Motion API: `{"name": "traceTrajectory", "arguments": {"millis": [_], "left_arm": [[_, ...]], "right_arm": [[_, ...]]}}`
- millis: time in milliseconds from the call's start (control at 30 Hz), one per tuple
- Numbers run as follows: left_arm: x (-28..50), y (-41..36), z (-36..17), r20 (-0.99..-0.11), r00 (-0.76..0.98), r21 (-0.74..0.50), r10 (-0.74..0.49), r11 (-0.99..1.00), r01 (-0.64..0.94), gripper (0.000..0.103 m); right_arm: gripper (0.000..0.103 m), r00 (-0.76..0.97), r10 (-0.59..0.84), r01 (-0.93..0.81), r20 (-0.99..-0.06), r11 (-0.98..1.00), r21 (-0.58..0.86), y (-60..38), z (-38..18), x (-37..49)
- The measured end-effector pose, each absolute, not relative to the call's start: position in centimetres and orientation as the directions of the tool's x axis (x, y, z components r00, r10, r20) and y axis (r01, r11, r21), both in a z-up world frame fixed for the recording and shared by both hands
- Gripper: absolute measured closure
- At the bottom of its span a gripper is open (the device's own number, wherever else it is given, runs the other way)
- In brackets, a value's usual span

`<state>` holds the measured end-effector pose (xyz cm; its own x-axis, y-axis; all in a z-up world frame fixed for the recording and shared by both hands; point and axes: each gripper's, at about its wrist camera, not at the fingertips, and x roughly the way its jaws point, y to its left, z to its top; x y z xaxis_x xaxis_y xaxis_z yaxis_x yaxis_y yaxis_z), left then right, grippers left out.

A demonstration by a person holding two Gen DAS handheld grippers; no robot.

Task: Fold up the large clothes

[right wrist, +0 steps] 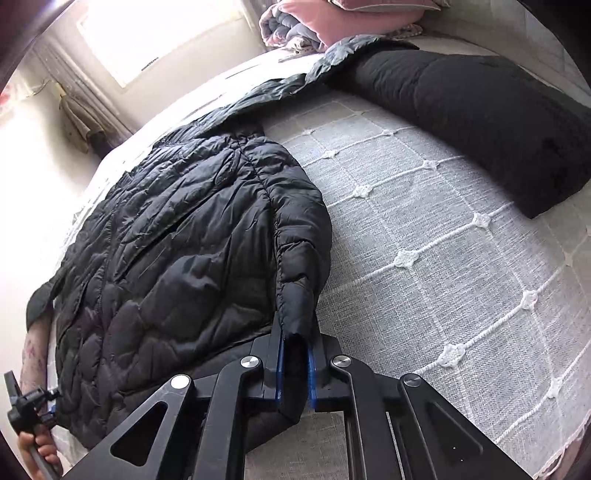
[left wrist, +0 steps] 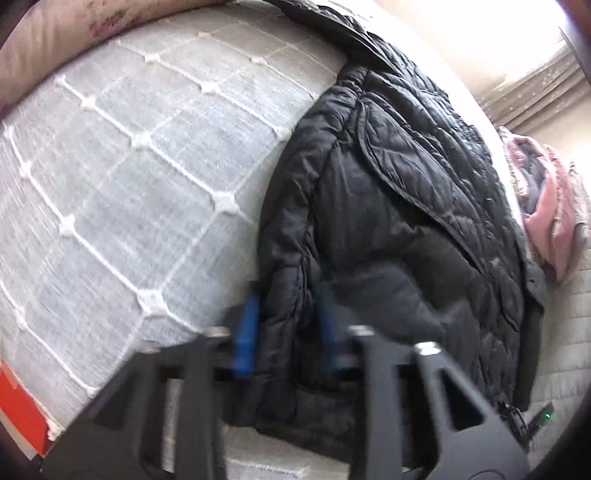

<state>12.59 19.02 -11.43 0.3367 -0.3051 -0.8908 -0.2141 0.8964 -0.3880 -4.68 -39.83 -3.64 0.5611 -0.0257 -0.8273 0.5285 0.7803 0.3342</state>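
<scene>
Black quilted jacket (right wrist: pixel 177 236) spread across the bed (right wrist: pixel 443 240), on the grey bedspread with its white stitched grid. Right tool (right wrist: pixel 295 365) clenched on the sleeve cuff (right wrist: pixel 299 317), blue pads pinching only the very end of it. Left tool (left wrist: pixel 286 325) straddling the jacket's padded edge (left wrist: pixel 288 258), pads apart on either side of a puffy ridge — blurred, so cannot tell whether gripping or merely around it.

Risks from here, as a guess: slick, shiny shell plus a shallow bite on the cuff, so a pull across the body likely to slip free. Loose left hold likely to let the body drag along with the sleeve and bunch instead of creasing. Puffy filling likely to spring a fold back open once released. Second dark garment (right wrist: pixel 480 122) lying near on the bedspread, close enough to catch a swinging sleeve. Pink bedding (right wrist: pixel 332 22) piled at the far end.
</scene>
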Motion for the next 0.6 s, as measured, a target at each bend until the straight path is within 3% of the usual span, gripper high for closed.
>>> {"name": "traceTrajectory", "arguments": {"millis": [100, 267, 367, 467, 533, 567, 600], "left_arm": [[12.1, 19.3, -11.2, -0.886, 0.324, -0.411, -0.333, 0.886, -0.213, 0.093], [9.9, 20.2, -8.6, -0.873, 0.381, -0.389, -0.304, 0.906, -0.167, 0.093], [9.0, 20.6, -8.6, -0.865, 0.369, -0.414, -0.339, 0.898, -0.145, 0.093], [8.5, 21.8, -7.8, -0.859, 0.393, -0.421, -0.329, 0.890, -0.174, 0.087], [8.5, 22.9, -5.3, -0.848, 0.478, -0.371, -0.230, 0.902, -0.223, 0.083], [8.9, 23.0, -4.2, -0.831, 0.522, -0.354, -0.193, 0.907, -0.229, 0.072], [9.0, 22.9, -3.0, -0.806, 0.569, -0.345, -0.163, 0.911, -0.228, 0.056]], "right_arm": [[0.096, 0.574, -0.035, 0.548, -0.818, 0.759, 0.352, -40.0, -3.4, -4.4], [0.096, 0.630, -0.035, 0.502, -0.776, 0.780, 0.373, -38.2, 0.0, -8.0], [0.095, 0.611, -0.022, 0.484, -0.791, 0.802, 0.351, -37.6, 1.0, -10.1], [0.087, 0.607, 0.013, 0.450, -0.795, 0.819, 0.356, -37.6, 1.1, -11.1], [0.073, 0.638, -0.006, 0.442, -0.770, 0.822, 0.360, -38.4, 2.0, -11.5], [0.063, 0.649, -0.039, 0.456, -0.759, 0.820, 0.347, -39.1, 2.6, -11.3], [0.026, 0.663, -0.074, 0.470, -0.745, 0.816, 0.337, -39.6, 3.0, -11.1]]}}
